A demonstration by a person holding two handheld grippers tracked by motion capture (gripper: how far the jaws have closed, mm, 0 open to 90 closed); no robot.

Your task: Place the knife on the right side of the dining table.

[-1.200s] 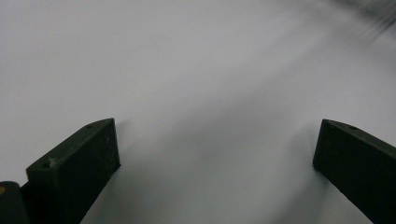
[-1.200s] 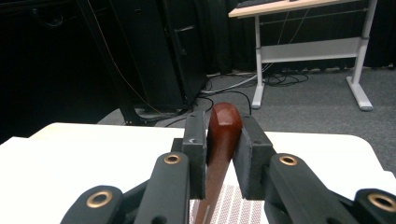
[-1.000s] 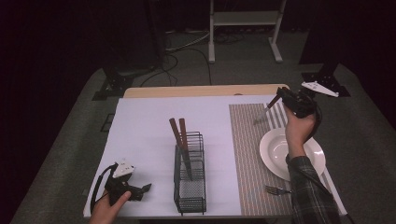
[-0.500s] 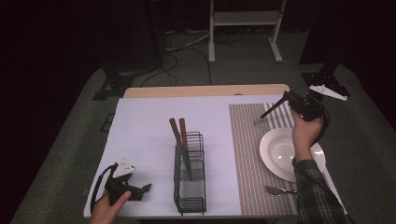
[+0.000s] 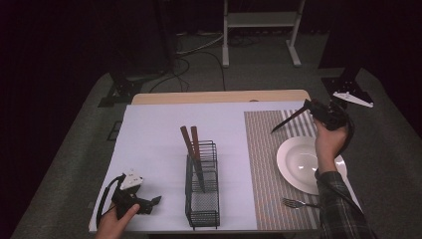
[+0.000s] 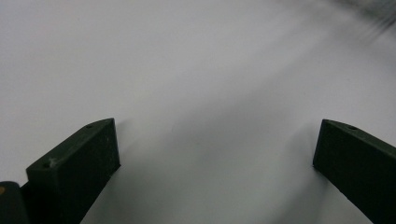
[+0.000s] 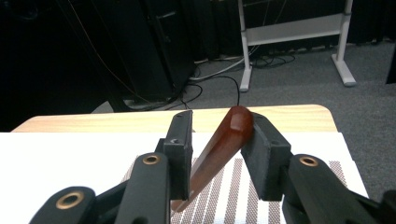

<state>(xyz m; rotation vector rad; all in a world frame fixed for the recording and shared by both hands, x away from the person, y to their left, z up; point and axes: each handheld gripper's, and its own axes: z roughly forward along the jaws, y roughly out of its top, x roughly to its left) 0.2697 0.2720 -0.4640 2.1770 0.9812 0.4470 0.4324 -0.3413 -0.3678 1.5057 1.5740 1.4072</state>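
Observation:
My right gripper (image 5: pixel 313 107) (image 7: pixel 215 133) is shut on the brown wooden handle of a utensil (image 7: pixel 227 135), probably a knife, and holds it in the air above the far part of the striped placemat (image 5: pixel 263 149). Its thin dark blade (image 5: pixel 287 120) slants down to the left. A black wire caddy (image 5: pixel 201 191) stands at the middle front with two brown-handled utensils (image 5: pixel 190 142) upright in it. My left gripper (image 5: pixel 155 201) (image 6: pixel 215 140) rests low over the white table cover at front left, open, with nothing between its jaws.
A white plate (image 5: pixel 293 167) lies on the placemat's right side, with a fork (image 5: pixel 297 203) in front of it. The white cover (image 5: pixel 154 139) spans the wooden table (image 5: pixel 219 96). A metal stand (image 5: pixel 259 20) and cables are on the floor behind.
My right gripper has moved right and slightly toward the person with the utensil, whose blade now points down-left over the placemat. The left gripper has stayed put.

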